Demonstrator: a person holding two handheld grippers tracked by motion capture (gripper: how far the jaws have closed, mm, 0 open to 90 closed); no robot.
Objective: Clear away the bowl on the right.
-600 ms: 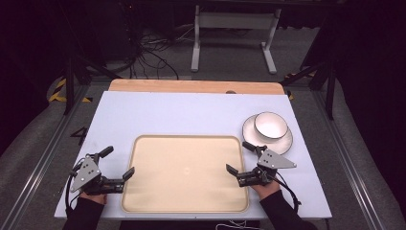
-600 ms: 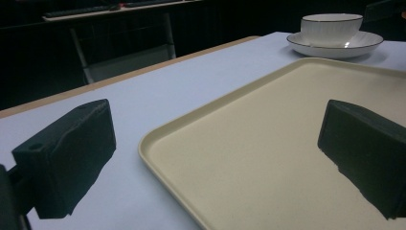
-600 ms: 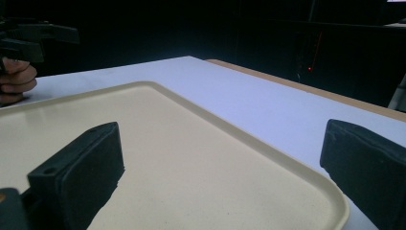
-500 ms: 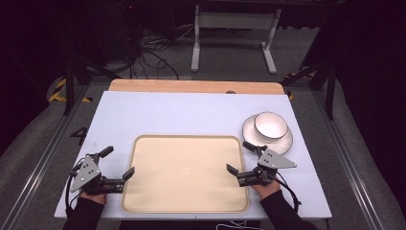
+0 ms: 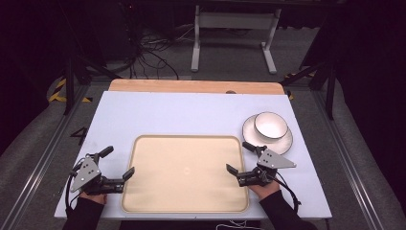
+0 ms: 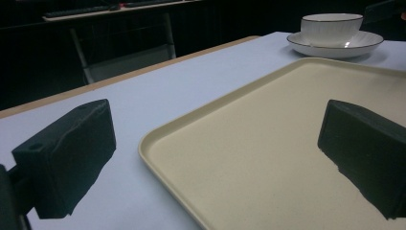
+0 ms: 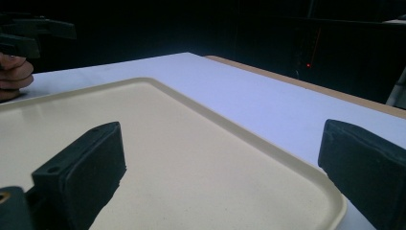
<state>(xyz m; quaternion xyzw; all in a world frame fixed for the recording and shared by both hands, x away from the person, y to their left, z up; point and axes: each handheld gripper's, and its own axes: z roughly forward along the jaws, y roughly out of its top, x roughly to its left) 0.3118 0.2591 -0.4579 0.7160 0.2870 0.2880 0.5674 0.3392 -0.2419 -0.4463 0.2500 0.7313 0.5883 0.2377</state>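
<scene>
Left tool [image 5: 114, 163] and right tool [image 5: 238, 157] gape wide, each straddling a tray [image 5: 186, 191] edge, gripping nothing. Pale blue table [image 5: 191, 115]; dark room

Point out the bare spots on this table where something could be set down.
Bare: the table strip between the tray and the far wooden edge, the tray's own floor, and the left side beyond the left gripper. Crowded: the right, with bowl, saucer and right gripper.
</scene>
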